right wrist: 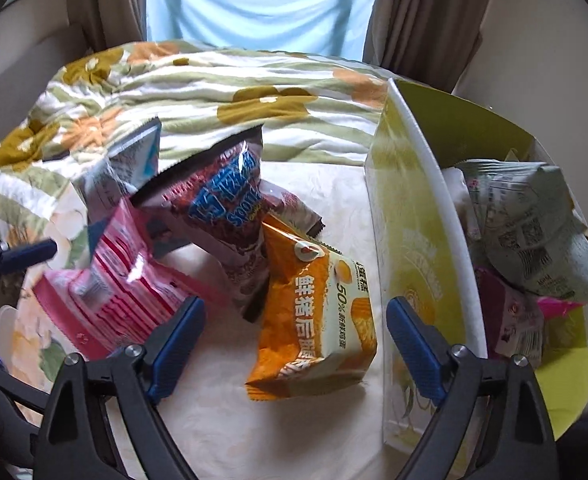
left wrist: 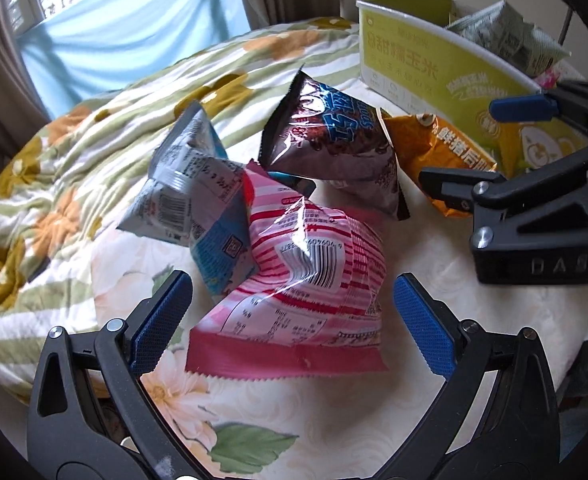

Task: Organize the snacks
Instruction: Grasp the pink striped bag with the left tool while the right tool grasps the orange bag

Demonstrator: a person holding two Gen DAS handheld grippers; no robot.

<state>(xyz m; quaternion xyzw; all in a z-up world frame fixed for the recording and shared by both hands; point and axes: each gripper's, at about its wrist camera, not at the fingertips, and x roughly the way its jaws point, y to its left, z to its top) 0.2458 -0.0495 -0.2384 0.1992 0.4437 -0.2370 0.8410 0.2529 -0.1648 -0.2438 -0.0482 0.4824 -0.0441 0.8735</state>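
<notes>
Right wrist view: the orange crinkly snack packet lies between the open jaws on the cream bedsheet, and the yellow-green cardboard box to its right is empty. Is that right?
Not quite. The yellow-green cardboard box is not empty: the right wrist view shows a pale green printed packet and a pink one inside it. The orange crinkly snack packet does lie between the open jaws of the right gripper on the cream bedsheet.

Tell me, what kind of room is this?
Most likely a bedroom: a floral quilt lies rumpled on a bed sheet, with curtains at a window behind it.
</notes>
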